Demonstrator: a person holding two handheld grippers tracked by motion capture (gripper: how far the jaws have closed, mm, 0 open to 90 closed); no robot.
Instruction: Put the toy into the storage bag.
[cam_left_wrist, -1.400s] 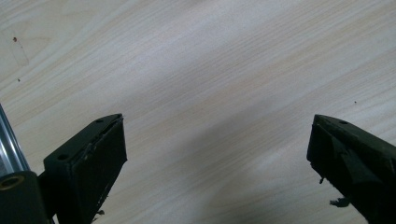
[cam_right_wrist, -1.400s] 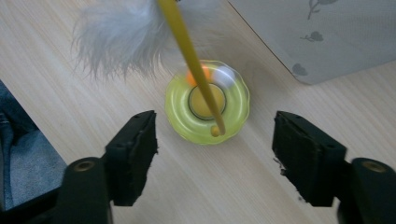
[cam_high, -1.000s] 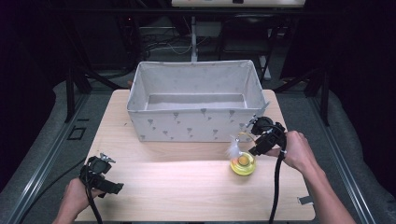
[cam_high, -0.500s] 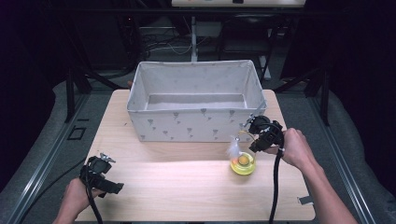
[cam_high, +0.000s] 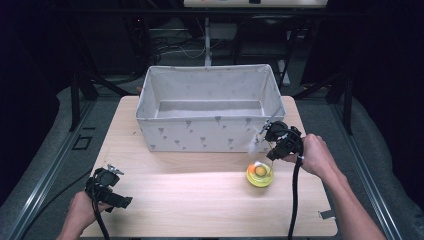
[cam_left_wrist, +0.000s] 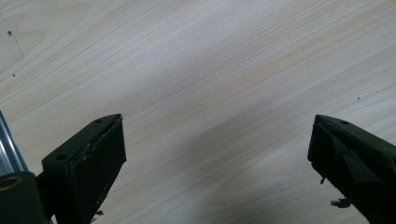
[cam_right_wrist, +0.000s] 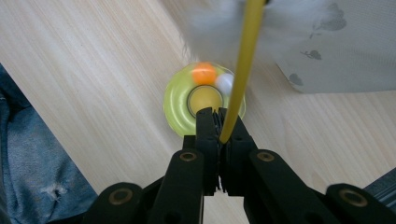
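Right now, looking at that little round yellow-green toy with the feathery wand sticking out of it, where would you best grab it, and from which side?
Probably by the thin yellow stalk, from above. It stands up from the low round yellow-green toy base, whose flat, wide disc offers narrow jaws little to pinch. The right gripper does just that: its jaws have just been closing and are shut on the stalk near its foot, below the blurred white feather tuft.
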